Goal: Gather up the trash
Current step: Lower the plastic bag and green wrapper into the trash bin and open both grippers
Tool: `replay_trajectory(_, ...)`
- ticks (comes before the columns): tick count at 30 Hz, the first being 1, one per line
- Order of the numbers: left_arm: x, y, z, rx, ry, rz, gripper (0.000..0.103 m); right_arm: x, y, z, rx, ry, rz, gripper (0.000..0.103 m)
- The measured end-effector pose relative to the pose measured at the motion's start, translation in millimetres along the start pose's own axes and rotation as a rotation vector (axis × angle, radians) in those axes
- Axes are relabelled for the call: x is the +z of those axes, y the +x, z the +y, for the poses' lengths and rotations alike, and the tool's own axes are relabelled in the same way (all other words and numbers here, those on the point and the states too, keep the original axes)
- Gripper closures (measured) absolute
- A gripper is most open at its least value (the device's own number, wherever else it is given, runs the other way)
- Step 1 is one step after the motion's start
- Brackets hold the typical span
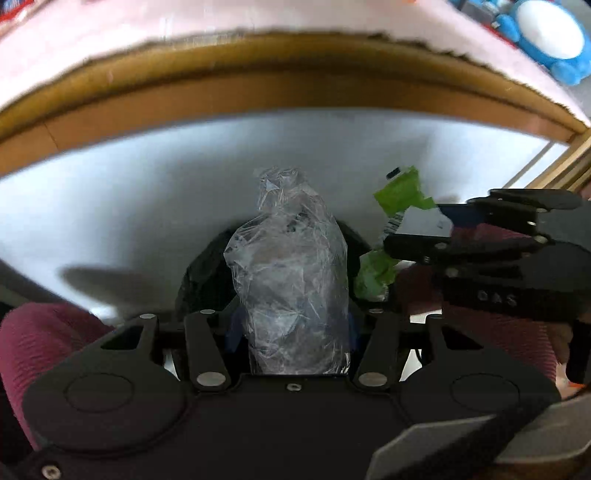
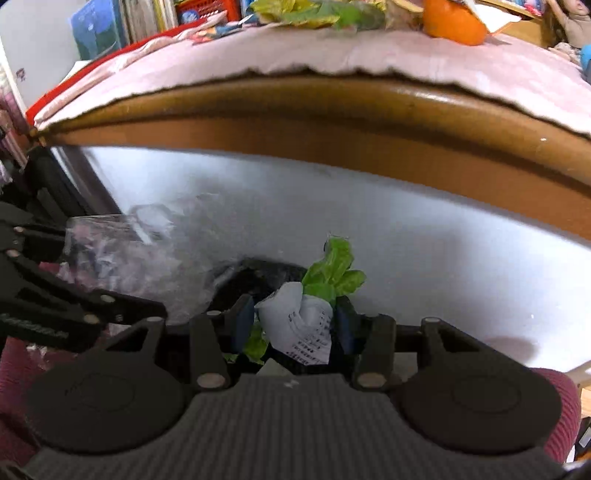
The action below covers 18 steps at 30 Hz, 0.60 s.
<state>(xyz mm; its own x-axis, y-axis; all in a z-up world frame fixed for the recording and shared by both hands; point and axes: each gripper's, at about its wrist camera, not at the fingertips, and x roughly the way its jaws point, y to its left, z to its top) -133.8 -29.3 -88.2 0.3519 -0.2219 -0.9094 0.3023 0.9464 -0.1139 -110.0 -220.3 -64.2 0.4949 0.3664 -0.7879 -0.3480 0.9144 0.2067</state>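
Two tools gripping | left (image 1: 295, 328): plastic wrap (image 1: 291, 273) | right (image 2: 295, 325): receipt (image 2: 306, 325), orange (image 2: 452, 20) visible

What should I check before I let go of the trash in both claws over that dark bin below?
1. Left claw grips the crumpled clear plastic bag: ok.
2. Right claw grips the crumpled receipt with green leaf scraps: ok.
3. Dark bin lies beneath both loads: ok, though mostly hidden.
4. Bin opening clear and wide enough: cannot tell.
5. The claws are apart from each other: ok, close side by side.
6. Wooden table edge clear of the claws: ok.
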Motion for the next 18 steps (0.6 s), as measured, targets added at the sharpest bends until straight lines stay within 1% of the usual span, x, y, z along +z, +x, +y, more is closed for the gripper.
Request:
replay_trajectory(3,4,11,5,0.0,-0.024,0.039,0.054,-3,4,2,0.011,-0.011,0.016,0.051)
replay_trajectory(6,7,16,7,0.009,-0.022,0.054,0.054,-3,7,4,0.021,-0.012,0.028,0.05)
replay_trajectory(15,17,22,-1,0.013,-0.02,0.061,0.053,-3,9,8,0.043,-0.02,0.036,0.048)
replay_trajectory(16,11,21,-2,0.013,-0.022,0.06,0.052,-2,9,6,0.045,-0.021,0.037,0.048)
replay_trajectory(18,11,20,-4,0.015,-0.023,0.061,0.052,-1,10,7,0.048,-0.023,0.039,0.047)
